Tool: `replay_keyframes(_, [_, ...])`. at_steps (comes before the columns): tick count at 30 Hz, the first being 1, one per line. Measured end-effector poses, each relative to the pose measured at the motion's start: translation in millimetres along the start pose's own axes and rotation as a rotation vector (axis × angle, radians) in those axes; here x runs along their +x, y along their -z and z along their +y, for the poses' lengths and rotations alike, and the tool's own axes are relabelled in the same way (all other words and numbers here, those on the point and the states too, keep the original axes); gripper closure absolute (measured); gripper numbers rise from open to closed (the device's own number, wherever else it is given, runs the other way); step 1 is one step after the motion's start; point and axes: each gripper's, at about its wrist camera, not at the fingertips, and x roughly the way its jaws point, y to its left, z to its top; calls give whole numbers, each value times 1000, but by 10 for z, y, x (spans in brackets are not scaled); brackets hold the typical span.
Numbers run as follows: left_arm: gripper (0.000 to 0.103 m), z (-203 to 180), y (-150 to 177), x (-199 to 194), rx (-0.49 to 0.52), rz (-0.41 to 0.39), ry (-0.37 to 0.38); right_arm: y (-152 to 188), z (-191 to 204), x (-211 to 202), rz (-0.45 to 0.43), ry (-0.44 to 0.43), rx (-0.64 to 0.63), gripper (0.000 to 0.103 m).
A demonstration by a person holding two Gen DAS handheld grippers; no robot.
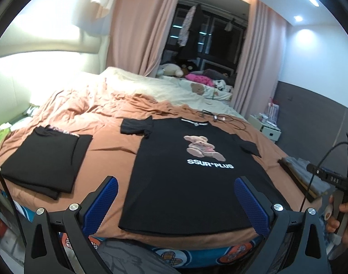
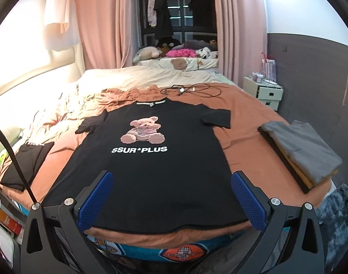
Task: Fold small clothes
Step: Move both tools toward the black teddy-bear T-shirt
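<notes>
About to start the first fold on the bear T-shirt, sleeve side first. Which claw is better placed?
Roughly even, slight edge left: the left claw sits open over the T-shirt hem's left side, and that sleeve is spread flat.

Both wrist views face up the bed (image 1: 110, 141) from its foot — sharing the black T-shirt (image 2: 155, 159).

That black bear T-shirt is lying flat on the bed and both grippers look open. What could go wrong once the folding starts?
1. The black T-shirt with the bear print lies on a rumpled orange-brown bedsheet; a gripper pinching the hem might catch the sheet too.
2. The tangled black cables lie just beyond the collar and could snag a dragged sleeve.
3. The shirt's left sleeve is already bunched, so the fold may come out uneven.
</notes>
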Motion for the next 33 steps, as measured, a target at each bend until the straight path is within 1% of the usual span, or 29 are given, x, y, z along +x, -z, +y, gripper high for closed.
replay_keyframes(4, [1, 134, -111, 201, -24, 31, -39, -150, -7, 223, 10, -22, -4, 0])
replay_keyframes(8, [1, 220, -258, 314, -42, 34, -62, -324, -49, 494, 33, -56, 15, 0])
replay_keyframes(11, [1, 263, -367, 437, -36, 46, -93, -450, -57, 687, 37, -61, 9, 0])
replay_keyframes(13, [1, 316, -441, 547, -38, 55, -103, -504, -55, 802, 46, -72, 7, 0])
replay_keyframes(16, [1, 386, -540, 702, -48, 69, -122, -594, -52, 1015, 83, -109, 19, 0])
replay_keyframes(25, [1, 565, -730, 1228, -73, 121, -170, -905, -33, 1571, 136, -139, 9, 0])
replay_keyframes(33, [2, 722, -884, 1668, -90, 167, -197, -1073, 51, 2074, 171, -163, -14, 0])
